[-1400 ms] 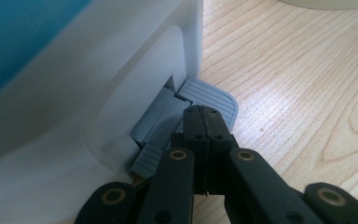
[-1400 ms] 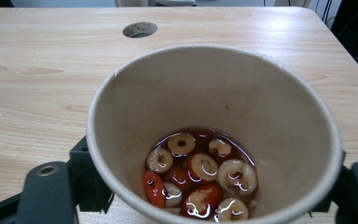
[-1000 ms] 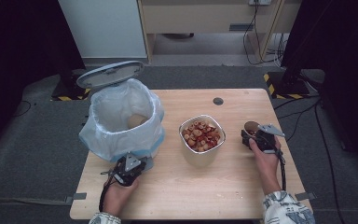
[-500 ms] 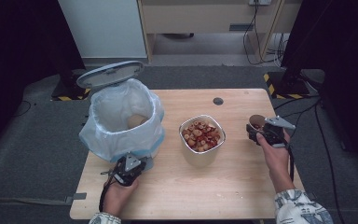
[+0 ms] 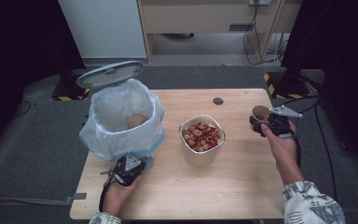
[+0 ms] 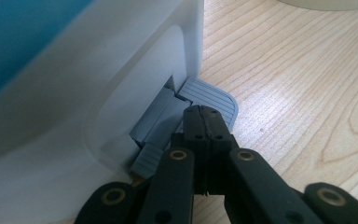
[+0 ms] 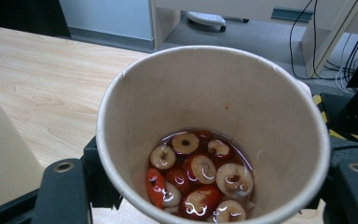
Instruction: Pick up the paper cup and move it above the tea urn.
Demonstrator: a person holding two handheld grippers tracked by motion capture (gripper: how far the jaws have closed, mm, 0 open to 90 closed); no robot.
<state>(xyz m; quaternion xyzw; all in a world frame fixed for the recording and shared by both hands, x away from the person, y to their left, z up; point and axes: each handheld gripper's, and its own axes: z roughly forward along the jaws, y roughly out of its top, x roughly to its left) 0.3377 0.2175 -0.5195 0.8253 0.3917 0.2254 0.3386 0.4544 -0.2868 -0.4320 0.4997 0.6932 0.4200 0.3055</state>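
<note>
A white pedal bin [image 5: 121,135] lined with a clear bag stands at the table's left, its grey lid [image 5: 110,73] tipped up. My left gripper [image 5: 137,164] is shut, and its closed tips [image 6: 204,112] press on the bin's grey pedal [image 6: 212,95]. My right gripper [image 5: 263,122] is shut on a brown paper cup [image 5: 259,112], held upright above the table's right edge. In the right gripper view its fingers [image 7: 60,191] flank the paper cup [image 7: 214,88], which holds red date slices [image 7: 200,177] in liquid.
A white bowl [image 5: 200,156] of red and pale date slices sits mid-table between my hands. A brownish object [image 5: 136,121] lies inside the bin bag. A small dark round spot [image 5: 218,101] marks the table's far side. Cables and stands line the floor at right.
My right gripper has lifted the paper cup up off the table and slightly away from me. The left gripper has stayed on the pedal, with the lid up throughout.
</note>
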